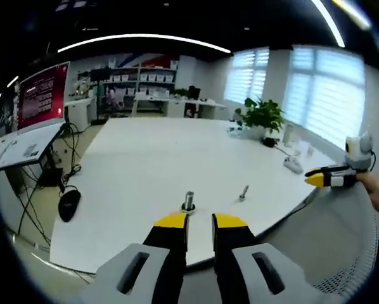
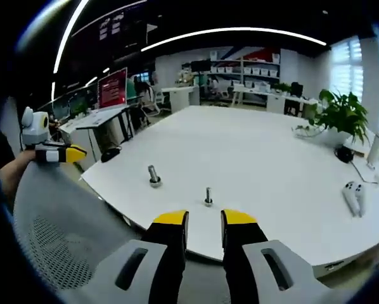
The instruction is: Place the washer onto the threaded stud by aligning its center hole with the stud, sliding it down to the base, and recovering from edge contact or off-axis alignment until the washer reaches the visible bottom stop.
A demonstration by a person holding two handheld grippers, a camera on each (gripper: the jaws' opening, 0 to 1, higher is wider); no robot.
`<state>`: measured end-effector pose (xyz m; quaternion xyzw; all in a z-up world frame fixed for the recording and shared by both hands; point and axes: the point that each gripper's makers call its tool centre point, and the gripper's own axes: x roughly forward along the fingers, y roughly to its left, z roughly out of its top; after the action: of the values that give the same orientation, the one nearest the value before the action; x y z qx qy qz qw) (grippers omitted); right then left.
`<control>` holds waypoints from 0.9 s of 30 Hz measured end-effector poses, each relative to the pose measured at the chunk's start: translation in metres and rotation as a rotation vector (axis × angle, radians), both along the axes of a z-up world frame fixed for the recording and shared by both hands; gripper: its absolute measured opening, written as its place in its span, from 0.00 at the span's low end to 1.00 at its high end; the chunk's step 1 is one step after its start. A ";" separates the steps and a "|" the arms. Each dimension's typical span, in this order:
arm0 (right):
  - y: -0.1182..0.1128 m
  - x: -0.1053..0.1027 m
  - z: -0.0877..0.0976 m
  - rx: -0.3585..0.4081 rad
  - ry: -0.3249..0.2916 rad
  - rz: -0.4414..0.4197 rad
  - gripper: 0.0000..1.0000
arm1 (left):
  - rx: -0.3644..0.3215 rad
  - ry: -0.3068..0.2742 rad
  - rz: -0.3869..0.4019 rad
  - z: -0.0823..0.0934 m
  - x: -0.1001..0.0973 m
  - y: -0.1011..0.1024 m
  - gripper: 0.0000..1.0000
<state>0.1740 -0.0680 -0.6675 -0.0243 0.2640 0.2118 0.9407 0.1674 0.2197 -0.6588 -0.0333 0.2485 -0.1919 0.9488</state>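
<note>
Washer, if it is the wider ring at the foot of one of the two small metal pieces, is too small to tell apart for certain. Both pieces stand upright on a large white tabletop (image 1: 145,171), near its front edge. In the left gripper view, the thicker piece (image 1: 188,202) stands just beyond the left gripper (image 1: 199,220), whose yellow-tipped jaws are apart with nothing between them. The thinner threaded stud (image 1: 243,192) stands a little to its right, apart from it. The right gripper (image 1: 317,179) enters that view from the right edge, held by a hand (image 1: 376,190) off the tabletop; its jaw state cannot be told there.

In the right gripper view, the stud (image 2: 208,197) stands just ahead of the right gripper (image 2: 205,219), whose jaws are apart and hold nothing. The thicker piece (image 2: 154,177) stands to the stud's left. The left gripper (image 2: 68,154) shows at the left edge above a grey mesh chair back (image 2: 56,234). A potted plant (image 2: 343,114) and a white controller (image 2: 354,196) sit farther along the tabletop.
</note>
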 end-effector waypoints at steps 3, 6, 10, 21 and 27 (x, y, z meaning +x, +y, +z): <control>0.004 -0.004 -0.007 -0.013 0.049 0.030 0.28 | 0.001 -0.001 -0.003 0.000 -0.002 0.000 0.05; 0.005 -0.005 -0.007 -0.008 0.055 0.036 0.28 | -0.019 -0.013 0.012 0.003 -0.001 0.001 0.05; 0.007 -0.007 -0.008 0.000 0.064 0.052 0.29 | -0.012 -0.003 0.013 0.001 -0.002 0.001 0.05; 0.009 -0.008 -0.007 0.026 0.059 0.059 0.30 | -0.040 -0.034 0.035 0.007 -0.001 0.003 0.05; 0.010 -0.008 -0.007 0.029 0.064 0.065 0.30 | -0.039 -0.036 0.042 0.007 -0.001 0.004 0.05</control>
<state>0.1657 -0.0583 -0.6747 -0.0123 0.2900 0.2465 0.9247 0.1661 0.2238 -0.6517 -0.0538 0.2271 -0.1772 0.9561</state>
